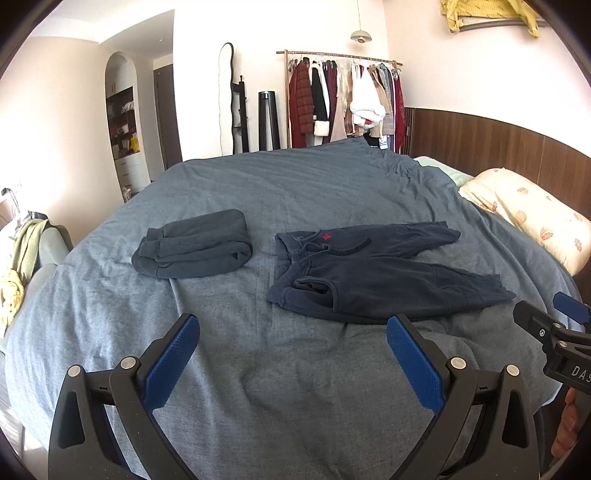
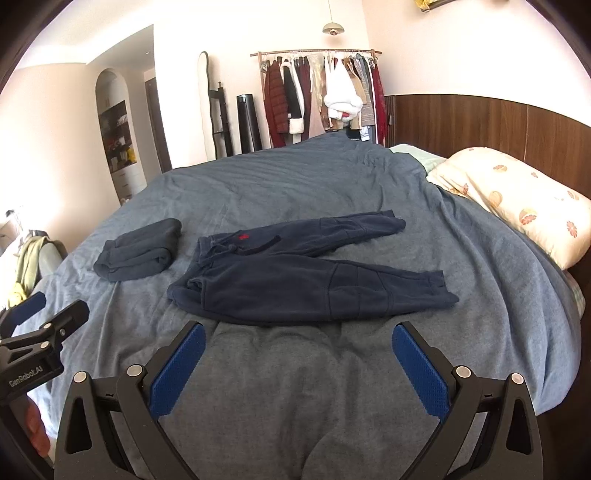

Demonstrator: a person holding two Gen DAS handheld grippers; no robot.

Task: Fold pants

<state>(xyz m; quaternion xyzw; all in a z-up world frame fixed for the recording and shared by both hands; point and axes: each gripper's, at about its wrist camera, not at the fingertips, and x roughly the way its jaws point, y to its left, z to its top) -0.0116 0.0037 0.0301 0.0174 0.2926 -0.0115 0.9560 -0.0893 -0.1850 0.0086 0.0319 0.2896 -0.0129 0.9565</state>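
Navy pants (image 2: 295, 280) spread flat on blue-grey duvet (image 2: 369, 192), waistband toward folded dark garment (image 2: 138, 249), legs toward pillow (image 2: 517, 199). Left gripper (image 1: 291, 347), right gripper (image 2: 297, 350) gaping wide, empty, short of pants.

We see bed (image 2: 332, 192) under blue-grey cover filling most of room. Floral pillow (image 2: 517, 199) at its right, against dark wood panel headboard wall (image 2: 480, 122). Upper walls pale cream. At far wall, clothes rail (image 2: 317, 53) hung with coats and jackets; beside it, to its left, black cylinder stand (image 2: 248, 122) and wavy-framed mirror (image 2: 204, 103). Arched shelf niche (image 2: 114, 133) at left, dark door (image 1: 167, 114) near it. Pendant lamp (image 2: 333, 27) overhead. We note bright daylight on walls.
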